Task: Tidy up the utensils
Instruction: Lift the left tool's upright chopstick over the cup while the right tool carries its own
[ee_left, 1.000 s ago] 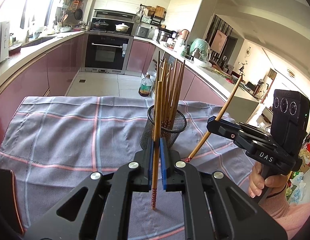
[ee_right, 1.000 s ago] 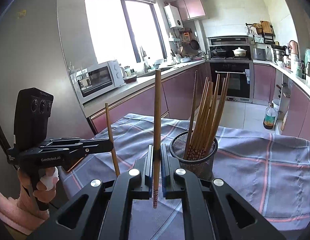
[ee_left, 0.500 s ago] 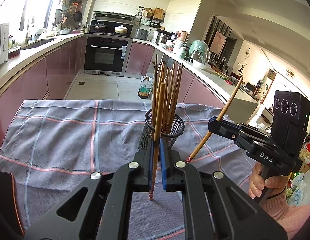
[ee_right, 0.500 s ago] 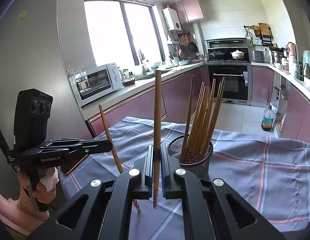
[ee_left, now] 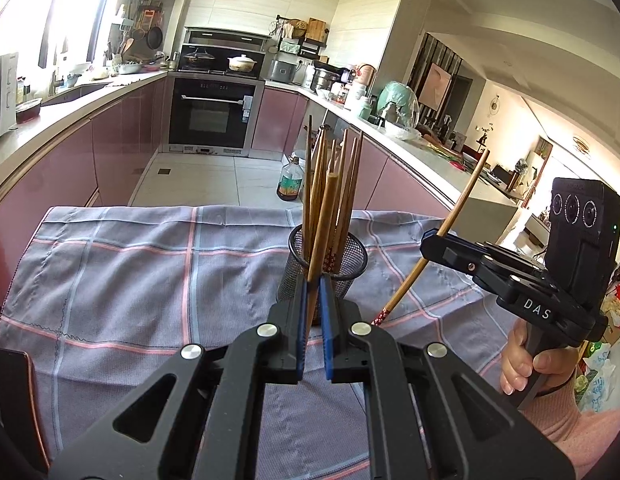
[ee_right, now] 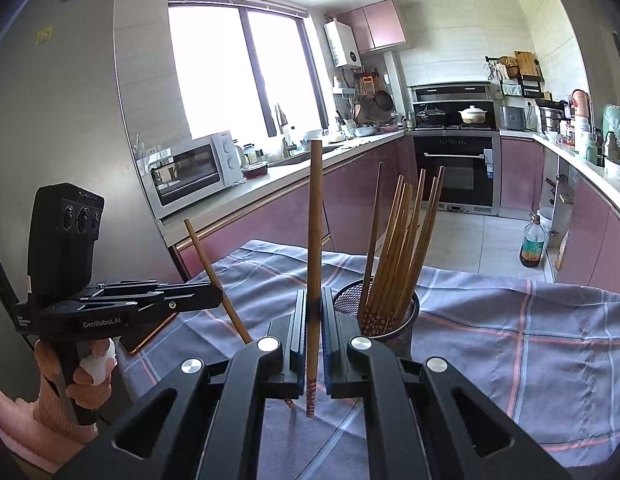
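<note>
Most chopsticks seemingly stand in the mesh holder [ee_left: 324, 258]; my left gripper [ee_left: 313, 308] and right gripper [ee_right: 313, 320] each clamp one chopstick not yet dropped in.

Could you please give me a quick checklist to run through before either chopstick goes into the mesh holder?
1. Left gripper clamped on its chopstick: ok.
2. Right gripper clamped on its chopstick: ok.
3. Mesh holder upright on the checked cloth: ok.
4. Room left among the chopsticks already in the holder: cannot tell.
5. Patterned ends pointing down like those in the holder: ok.
6. The two held chopsticks apart from each other: ok.
</note>
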`<state>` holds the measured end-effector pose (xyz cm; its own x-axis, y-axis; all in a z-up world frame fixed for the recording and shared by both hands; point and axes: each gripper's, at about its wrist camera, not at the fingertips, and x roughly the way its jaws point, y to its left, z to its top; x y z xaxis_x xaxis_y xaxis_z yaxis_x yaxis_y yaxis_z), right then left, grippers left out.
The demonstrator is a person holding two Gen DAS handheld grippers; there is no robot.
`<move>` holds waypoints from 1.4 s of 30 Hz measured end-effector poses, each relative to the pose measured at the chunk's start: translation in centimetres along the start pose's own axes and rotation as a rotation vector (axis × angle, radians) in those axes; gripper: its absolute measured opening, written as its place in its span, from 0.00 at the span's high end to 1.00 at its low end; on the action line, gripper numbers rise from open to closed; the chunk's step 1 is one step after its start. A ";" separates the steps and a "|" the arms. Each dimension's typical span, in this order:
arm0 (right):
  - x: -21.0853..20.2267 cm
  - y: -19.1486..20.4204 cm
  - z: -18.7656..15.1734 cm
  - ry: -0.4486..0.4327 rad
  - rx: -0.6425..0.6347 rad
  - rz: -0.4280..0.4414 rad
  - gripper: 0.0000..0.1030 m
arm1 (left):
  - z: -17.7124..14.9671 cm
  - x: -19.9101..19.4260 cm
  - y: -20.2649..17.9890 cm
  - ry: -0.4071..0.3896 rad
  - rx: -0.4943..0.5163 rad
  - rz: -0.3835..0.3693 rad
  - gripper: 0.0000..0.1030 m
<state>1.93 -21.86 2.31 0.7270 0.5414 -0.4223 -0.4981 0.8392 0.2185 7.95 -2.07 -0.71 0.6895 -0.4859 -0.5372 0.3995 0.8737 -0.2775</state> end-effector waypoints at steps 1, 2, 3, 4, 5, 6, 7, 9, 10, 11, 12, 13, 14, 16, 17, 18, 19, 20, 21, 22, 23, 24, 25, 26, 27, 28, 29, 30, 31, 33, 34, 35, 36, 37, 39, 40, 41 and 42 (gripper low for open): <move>0.0 0.0 0.1 -0.002 -0.002 0.000 0.95 | 0.1 -0.1 0.0 -0.002 0.001 -0.002 0.93; -0.1 0.0 0.1 -0.005 -0.003 -0.001 0.95 | 0.1 -0.1 -0.1 -0.003 0.002 -0.003 0.93; -0.1 0.0 0.2 -0.008 -0.003 -0.002 0.95 | 0.2 -0.2 -0.1 -0.006 0.003 -0.004 0.93; -0.2 0.0 0.2 -0.010 -0.004 -0.001 0.95 | 0.2 -0.2 -0.1 -0.008 0.005 -0.005 0.93; -0.3 0.0 0.3 -0.013 -0.006 -0.001 0.95 | 0.3 -0.2 -0.1 -0.011 0.007 -0.007 0.93; -0.3 0.0 0.4 -0.015 -0.007 -0.002 0.95 | 0.4 -0.3 -0.2 -0.013 0.009 -0.008 0.93; -0.3 0.0 0.4 -0.018 -0.008 -0.002 0.95 | 0.4 -0.3 -0.3 -0.015 0.011 -0.009 0.93; -0.2 -0.1 0.5 -0.021 -0.009 -0.002 0.95 | 0.5 -0.4 -0.3 -0.019 0.016 -0.011 0.93; -0.2 0.0 0.6 -0.022 -0.011 -0.003 0.95 | 0.6 -0.3 -0.4 -0.020 0.018 -0.011 0.93; -0.3 -0.1 0.7 -0.023 -0.011 -0.001 0.95 | 0.6 -0.4 -0.4 -0.021 0.019 -0.012 0.93; -0.3 -0.1 0.7 -0.024 -0.012 -0.001 0.95 | 0.6 -0.4 -0.4 -0.022 0.020 -0.012 0.93; -0.3 -0.1 0.8 -0.026 -0.013 -0.002 0.95 | 0.5 -0.4 -0.4 -0.023 0.022 -0.012 0.93; -0.3 -0.1 0.8 -0.027 -0.014 -0.002 0.95 | 0.6 -0.4 -0.4 -0.024 0.022 -0.012 0.93; -0.3 -0.1 0.9 -0.029 -0.015 -0.003 0.95 | 0.6 -0.5 -0.4 -0.026 0.024 -0.013 0.93; -0.3 -0.1 0.9 -0.030 -0.015 -0.004 0.95 | 0.6 -0.5 -0.5 -0.027 0.024 -0.013 0.93; -0.3 -0.1 0.9 -0.031 -0.015 -0.003 0.95 | 0.6 -0.6 -0.4 -0.028 0.025 -0.012 0.94; -0.4 -0.1 1.0 -0.032 -0.016 -0.003 0.95 | 0.6 -0.6 -0.5 -0.029 0.026 -0.012 0.94; -0.4 -0.1 1.0 -0.033 -0.017 -0.004 0.95 | 0.6 -0.6 -0.5 -0.030 0.027 -0.012 0.94; -0.4 -0.1 1.0 -0.034 -0.019 -0.004 0.95 | 0.7 -0.7 -0.6 -0.032 0.027 -0.012 0.94; -0.4 -0.1 1.1 -0.035 -0.020 -0.004 0.95 | 0.7 -0.7 -0.6 -0.034 0.028 -0.012 0.94; -0.5 -0.1 1.2 -0.037 -0.021 -0.006 0.95 | 0.8 -0.8 -0.6 -0.036 0.029 -0.012 0.94; -0.5 -0.1 1.2 -0.039 -0.022 -0.006 0.95 | 0.8 -0.9 -0.7 -0.039 0.030 -0.013 0.94; -0.5 -0.1 1.3 -0.040 -0.023 -0.006 0.95 | 0.9 -1.0 -0.8 -0.041 0.031 -0.014 0.94; -0.5 -0.1 1.4 -0.042 -0.024 -0.007 0.95 | 1.0 -1.0 -0.8 -0.044 0.032 -0.014 0.94; -0.5 -0.1 1.4 -0.043 -0.026 -0.008 0.95 | 1.1 -1.0 -0.8 -0.048 0.033 -0.016 0.94; -0.5 -0.2 1.5 -0.046 -0.027 -0.009 0.95 | 1.2 -1.1 -0.9 -0.051 0.034 -0.017 0.94; -0.6 -0.2 1.6 -0.047 -0.027 -0.009 0.95 | 1.3 -1.2 -0.9 -0.054 0.036 -0.018 0.94; -0.6 -0.2 1.6 -0.049 -0.029 -0.011 0.95 | 1.4 -1.3 -1.0 -0.059 0.039 -0.018 0.94; -0.6 -0.2 1.7 -0.052 -0.030 -0.013 0.95 | 1.5 -1.4 -1.0 -0.063 0.042 -0.019 0.94; -0.6 -0.3 1.9 -0.056 -0.032 -0.014 0.95 | 1.7 -1.7 -1.2 -0.072 0.049 -0.021 0.94; -0.6 -0.3 2.0 -0.058 -0.034 -0.015 0.95 | 1.8 -1.8 -1.3 -0.077 0.053 -0.020 0.94; -0.7 -0.4 2.1 -0.059 -0.034 -0.016 0.95 | 1.9 -1.9 -1.3 -0.082 0.056 -0.021 0.94; -0.7 -0.4 2.1 -0.061 -0.034 -0.016 0.95 | 2.1 -2.0 -1.4 -0.086 0.060 -0.022 0.94; -0.6 -0.4 2.3 -0.062 -0.034 -0.016 0.95 | 2.2 -2.1 -1.5 -0.090 0.062 -0.022 0.94; -0.7 -0.5 2.4 -0.068 -0.033 -0.014 0.95 | 2.4 -2.2 -1.6 -0.096 0.067 -0.023 0.94; -0.7 -0.5 2.5 -0.070 -0.033 -0.013 0.95 | 2.5 -2.3 -1.7 -0.098 0.070 -0.024 0.94; -0.7 -0.5 2.6 -0.072 -0.033 -0.013 0.95 | 2.8 -2.2 -1.8 -0.100 0.072 -0.025 0.94; -0.7 -0.5 2.7 -0.075 -0.033 -0.013 0.95 | 2.9 -2.3 -1.9 -0.102 0.073 -0.026 0.94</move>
<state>2.94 -22.54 4.90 0.7661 0.5338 -0.3580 -0.5028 0.8447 0.1835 7.35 -2.69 3.35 0.7348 -0.5116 -0.4453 0.4585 0.8585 -0.2296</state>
